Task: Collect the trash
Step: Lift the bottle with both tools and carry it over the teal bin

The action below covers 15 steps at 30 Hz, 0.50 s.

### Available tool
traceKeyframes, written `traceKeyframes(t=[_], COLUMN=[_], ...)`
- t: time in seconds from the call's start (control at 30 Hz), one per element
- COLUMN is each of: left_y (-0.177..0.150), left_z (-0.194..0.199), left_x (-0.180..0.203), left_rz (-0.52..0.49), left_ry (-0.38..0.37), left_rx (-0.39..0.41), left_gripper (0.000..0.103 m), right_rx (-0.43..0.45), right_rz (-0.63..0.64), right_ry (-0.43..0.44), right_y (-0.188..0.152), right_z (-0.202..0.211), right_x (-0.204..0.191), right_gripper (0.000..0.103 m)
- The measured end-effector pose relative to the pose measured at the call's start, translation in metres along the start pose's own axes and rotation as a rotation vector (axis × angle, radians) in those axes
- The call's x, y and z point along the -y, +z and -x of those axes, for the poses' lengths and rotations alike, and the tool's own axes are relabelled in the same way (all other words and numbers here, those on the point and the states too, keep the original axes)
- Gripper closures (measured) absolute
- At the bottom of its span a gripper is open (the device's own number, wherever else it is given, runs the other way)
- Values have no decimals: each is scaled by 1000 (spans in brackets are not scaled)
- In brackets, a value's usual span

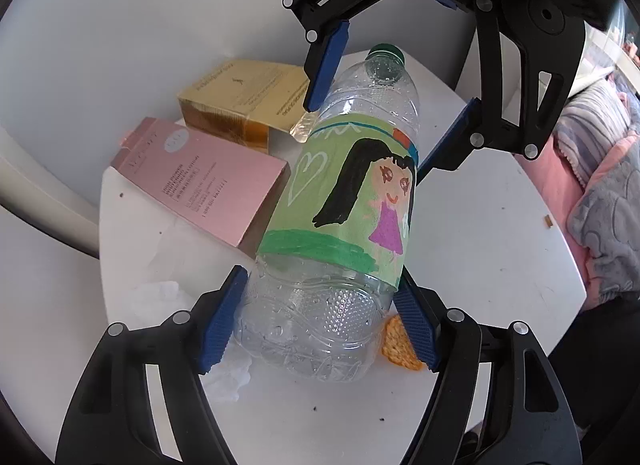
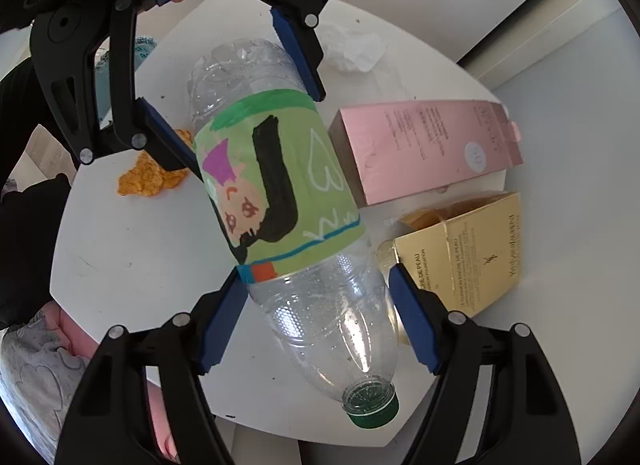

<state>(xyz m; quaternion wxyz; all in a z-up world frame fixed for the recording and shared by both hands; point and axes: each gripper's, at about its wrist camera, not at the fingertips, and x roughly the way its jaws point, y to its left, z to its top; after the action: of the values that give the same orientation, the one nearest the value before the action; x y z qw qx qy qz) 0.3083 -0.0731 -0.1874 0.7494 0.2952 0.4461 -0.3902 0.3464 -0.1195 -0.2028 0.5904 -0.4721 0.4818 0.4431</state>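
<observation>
Lying bottle [image 1: 352, 201] clamped between both grippers, left gripper [image 1: 320, 325] at base, right gripper [image 2: 318, 321] near neck.

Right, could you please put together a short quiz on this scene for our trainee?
1. True or false: the bottle stands upright.
2. Which end sits between the left gripper's jaws: A, the cap end, or B, the base end?
3. What colour is the cap?
Key: 1 false; 2 B; 3 green.
</observation>
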Motion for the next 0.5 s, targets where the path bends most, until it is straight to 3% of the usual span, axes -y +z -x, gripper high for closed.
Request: traceKeyframes(t=[0.2,0.5], left_y=[3,-16], left_z=[35,102], left_x=[19,54], left_rz=[-21,-9], left_ry=[33,120], left_rx=[37,65], left_gripper=[33,33], right_rx=[45,87], right_rz=[-9,43], right_ry=[-20,-81], right_y=[0,20], right_z=[35,93], right_x=[-11,-60], right_gripper=[33,33])
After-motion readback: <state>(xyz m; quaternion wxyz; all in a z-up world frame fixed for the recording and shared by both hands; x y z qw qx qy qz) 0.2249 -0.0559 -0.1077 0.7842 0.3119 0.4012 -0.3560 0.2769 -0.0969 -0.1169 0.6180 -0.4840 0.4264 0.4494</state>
